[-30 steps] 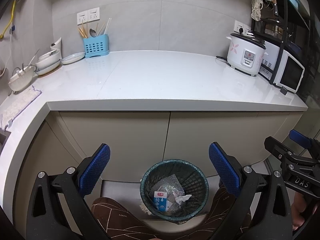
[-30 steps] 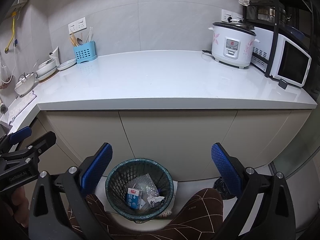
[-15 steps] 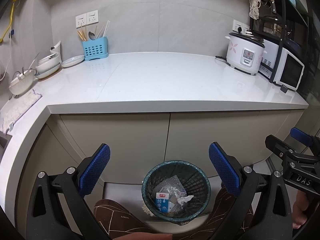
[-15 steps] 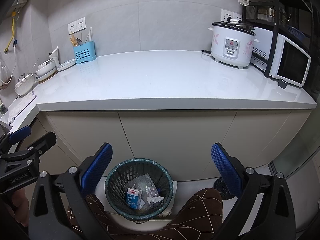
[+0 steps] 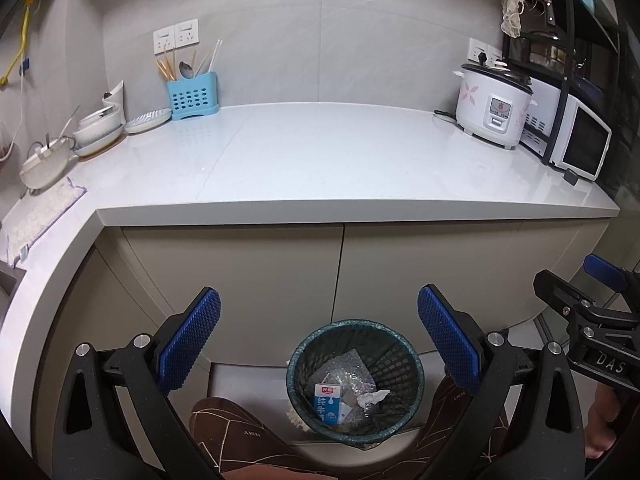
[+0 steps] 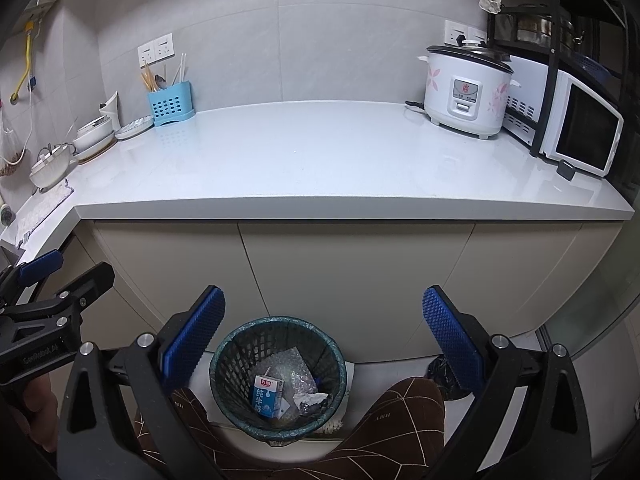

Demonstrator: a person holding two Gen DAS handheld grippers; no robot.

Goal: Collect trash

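- Now, left wrist view: the left gripper (image 5: 319, 338) has its jaws spread wide, holding and touching nothing. One bin (image 5: 355, 376) stands on the floor below, between the fingers, with one milk carton (image 5: 328, 402) and one crumpled tissue (image 5: 373, 397) inside.
- Right wrist view: the right gripper (image 6: 324, 338) is likewise wide apart and empty; the bin (image 6: 278, 376) sits below, nearer its left finger, carton (image 6: 267, 396) inside.

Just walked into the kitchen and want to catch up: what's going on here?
A person is collecting trash with a handheld gripper in each hand. Both the left gripper and the right gripper are open and empty, held above the mesh bin on the floor by the cabinets. In the bin lie a milk carton, bubble wrap and a crumpled tissue. The middle of the counter shows no trash.
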